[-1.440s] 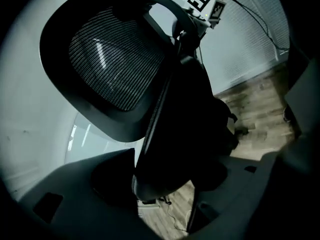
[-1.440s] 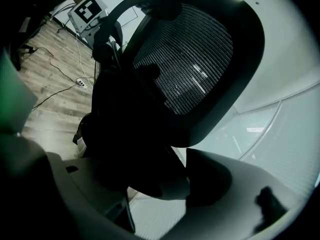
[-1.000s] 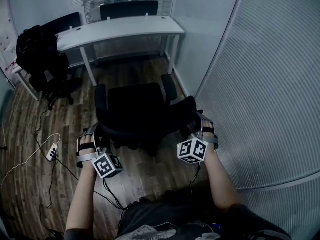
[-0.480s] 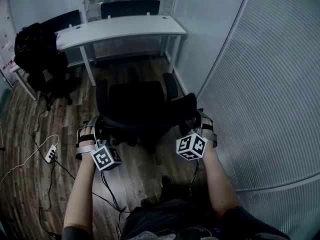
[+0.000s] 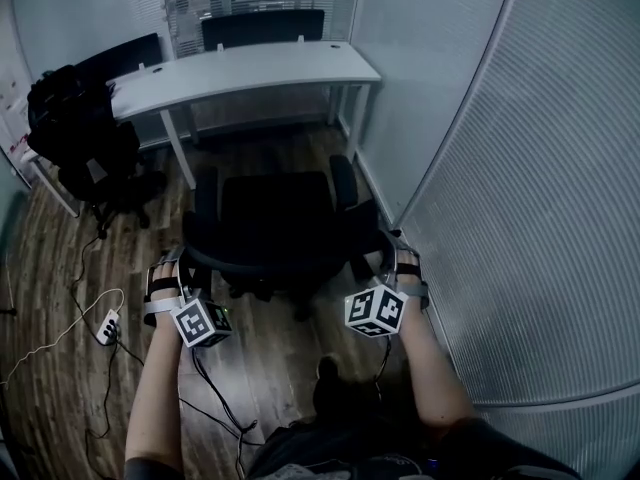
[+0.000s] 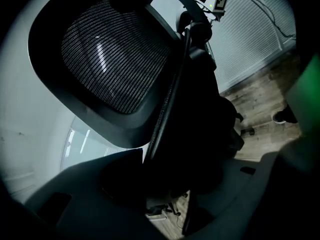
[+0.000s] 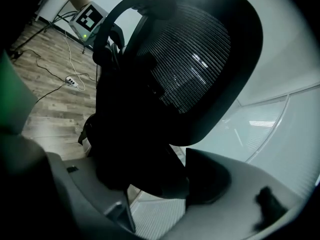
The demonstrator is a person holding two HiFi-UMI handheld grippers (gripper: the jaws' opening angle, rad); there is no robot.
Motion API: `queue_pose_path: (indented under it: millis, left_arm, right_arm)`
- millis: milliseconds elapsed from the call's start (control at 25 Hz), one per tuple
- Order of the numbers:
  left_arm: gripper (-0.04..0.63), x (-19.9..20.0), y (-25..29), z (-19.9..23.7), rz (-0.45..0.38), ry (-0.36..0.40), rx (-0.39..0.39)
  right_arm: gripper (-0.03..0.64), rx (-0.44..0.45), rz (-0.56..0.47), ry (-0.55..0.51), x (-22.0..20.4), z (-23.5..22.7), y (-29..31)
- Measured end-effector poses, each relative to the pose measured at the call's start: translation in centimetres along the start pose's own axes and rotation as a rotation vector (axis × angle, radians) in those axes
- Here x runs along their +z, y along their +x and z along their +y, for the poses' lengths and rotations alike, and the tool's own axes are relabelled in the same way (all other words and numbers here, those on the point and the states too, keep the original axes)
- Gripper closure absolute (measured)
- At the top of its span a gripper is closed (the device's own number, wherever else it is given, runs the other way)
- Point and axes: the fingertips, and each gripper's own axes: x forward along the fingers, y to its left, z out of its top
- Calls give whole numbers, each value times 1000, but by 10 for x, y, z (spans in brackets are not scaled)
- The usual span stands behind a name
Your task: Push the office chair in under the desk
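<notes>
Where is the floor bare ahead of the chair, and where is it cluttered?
Bare: the floor strip between office chair and desk. Crowded: left, where cables and a power strip lie near the second chair.

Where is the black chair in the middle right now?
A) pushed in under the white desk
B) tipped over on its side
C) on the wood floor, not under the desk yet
C: the office chair stands upright on the wood floor, with bare floor between it and the desk.
</notes>
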Motion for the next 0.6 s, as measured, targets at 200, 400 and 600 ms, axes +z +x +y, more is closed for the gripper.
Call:
queue_pose_path:
  millis: [200,400,600]
  left_arm:
    - [367,-1,42,10,34,-2,-13]
    - [365,-5,60,15,31,-22,6]
    - [365,22,92,18,46,-10,28]
  right_arm:
    - [316,8,-28,-13,4,-10,34]
    - [318,13,-39,-13,8,-8,46]
    - [318,37,-57,-29,-11,-33,85]
